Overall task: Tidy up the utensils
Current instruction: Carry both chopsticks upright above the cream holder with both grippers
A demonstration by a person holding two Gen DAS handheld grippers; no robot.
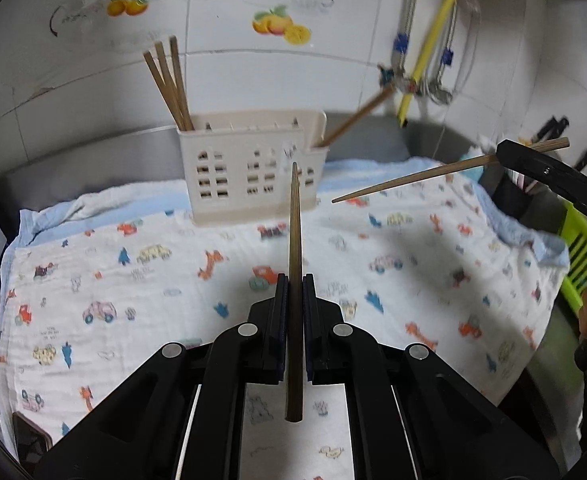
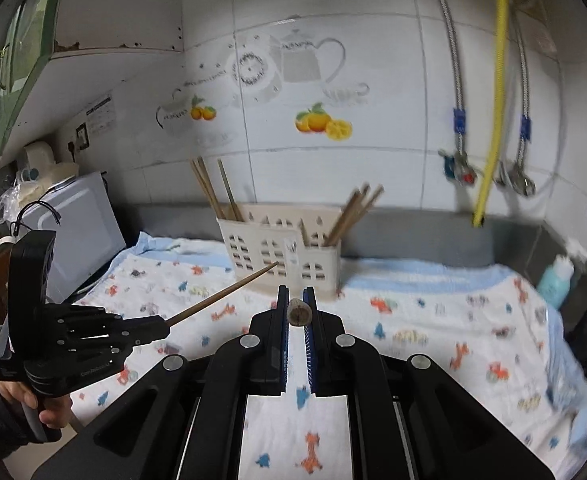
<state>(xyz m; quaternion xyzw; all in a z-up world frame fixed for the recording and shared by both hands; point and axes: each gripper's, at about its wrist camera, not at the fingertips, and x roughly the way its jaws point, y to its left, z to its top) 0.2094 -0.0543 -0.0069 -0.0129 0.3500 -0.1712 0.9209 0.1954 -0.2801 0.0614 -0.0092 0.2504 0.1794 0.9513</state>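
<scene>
Between the fingers of the left gripper (image 1: 294, 280) one wooden chopstick (image 1: 294, 264) is sitting clamped, its thin tip pointing forward at the cream utensil holder (image 1: 249, 172) and its thick end hanging back over the gripper body. Over on the right side, the right gripper (image 2: 295, 294) is also gripping a second chopstick (image 2: 299, 312); from its own camera I am seeing only the round butt end between the blue pads (image 2: 308, 340), while the left camera is showing the whole stick stretching out above the cloth with its tip free in the air.

Both sticks are hovering above the printed cloth (image 1: 153, 280), a little in front of the holder. That holder, shaped like a small house with window holes, is standing upright on the cloth near the grey back ledge. Its left compartment is keeping three chopsticks (image 1: 169, 84) leaning to the left. Its right compartment is keeping more chopsticks (image 2: 353, 212) leaning to the right; motion blur is hiding how many.

Behind it the white tiled wall (image 2: 393, 80) is carrying fruit stickers.
</scene>
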